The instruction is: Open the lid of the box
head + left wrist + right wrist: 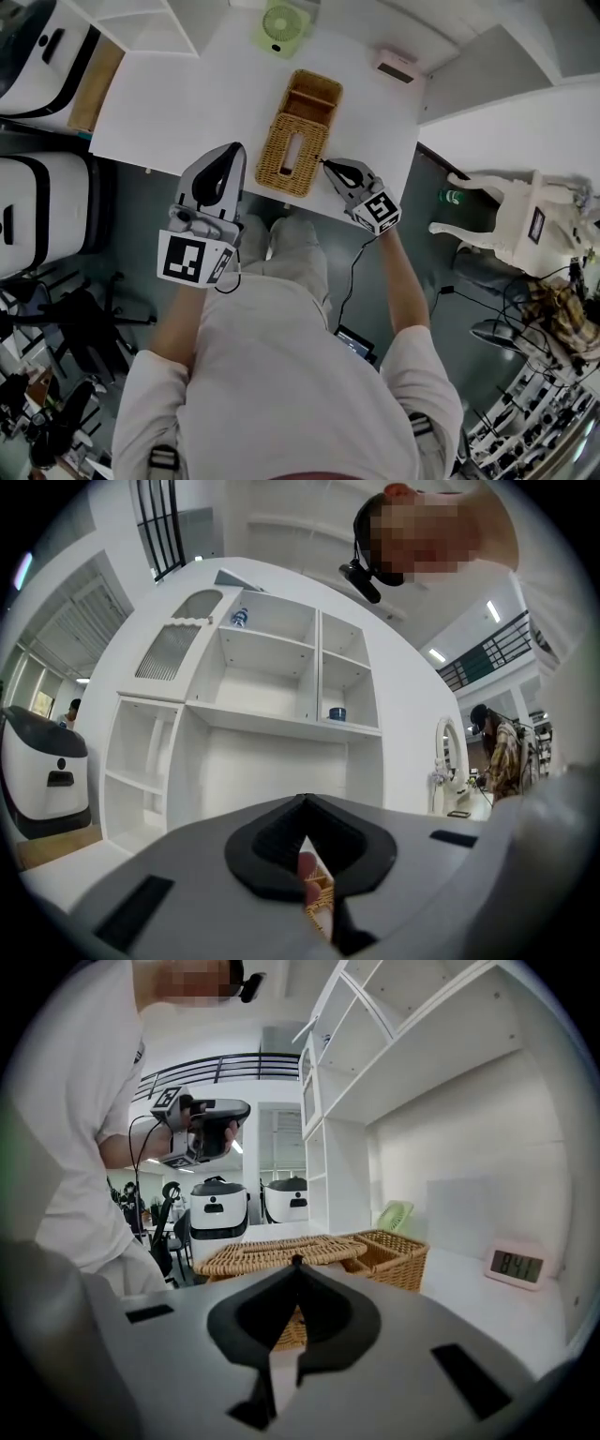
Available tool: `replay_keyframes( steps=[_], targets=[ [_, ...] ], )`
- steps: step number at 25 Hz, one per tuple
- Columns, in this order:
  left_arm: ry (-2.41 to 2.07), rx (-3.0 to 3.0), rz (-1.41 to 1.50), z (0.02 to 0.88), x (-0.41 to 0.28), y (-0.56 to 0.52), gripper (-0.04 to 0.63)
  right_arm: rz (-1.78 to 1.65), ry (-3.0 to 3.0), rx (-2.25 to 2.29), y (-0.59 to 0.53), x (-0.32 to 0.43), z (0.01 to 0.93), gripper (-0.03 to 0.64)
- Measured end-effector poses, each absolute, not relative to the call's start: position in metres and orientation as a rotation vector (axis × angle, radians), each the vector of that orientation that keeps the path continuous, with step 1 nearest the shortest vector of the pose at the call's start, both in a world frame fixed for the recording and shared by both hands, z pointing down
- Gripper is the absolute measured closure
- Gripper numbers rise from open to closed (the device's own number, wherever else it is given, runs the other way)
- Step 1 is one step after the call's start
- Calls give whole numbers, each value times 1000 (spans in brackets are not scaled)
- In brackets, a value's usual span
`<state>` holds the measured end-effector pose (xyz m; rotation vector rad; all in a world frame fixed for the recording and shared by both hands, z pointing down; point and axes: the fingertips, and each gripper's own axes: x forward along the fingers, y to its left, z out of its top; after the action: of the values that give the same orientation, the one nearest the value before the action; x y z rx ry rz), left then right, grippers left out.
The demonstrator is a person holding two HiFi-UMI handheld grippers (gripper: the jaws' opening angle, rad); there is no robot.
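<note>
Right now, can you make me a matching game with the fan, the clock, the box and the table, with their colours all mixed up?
Things:
1. fan
2. clock
3. box
4. table

Colours:
A. white
B. tan
C. green
D. pink

Pairs: 1-C, 2-D, 3-B, 4-A
</note>
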<state>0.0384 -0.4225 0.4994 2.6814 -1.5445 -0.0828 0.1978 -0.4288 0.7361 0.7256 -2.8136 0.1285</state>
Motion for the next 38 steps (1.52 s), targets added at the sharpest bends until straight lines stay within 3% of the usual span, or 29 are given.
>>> replay_keyframes(
  steps=[14,28,34,36,38],
  targets=[
    [-1508,2687,-150,380,18,-402,600,226,-2790,814,-441,144,635,615],
    [-1557,2622,-193,367,-18,-380,599,151,-2826,767,-479,16,626,614],
    [-1562,2646,-203,362,-27,-379,600,209,-2807,783,-482,-4,642,612],
    [-1557,2655,-211,359,-29,-376,599,292,-2792,778,-482,-5,645,569],
    [-1545,2661,-216,358,-29,-374,600,332,-2780,779,-482,-3,643,432]
  ],
)
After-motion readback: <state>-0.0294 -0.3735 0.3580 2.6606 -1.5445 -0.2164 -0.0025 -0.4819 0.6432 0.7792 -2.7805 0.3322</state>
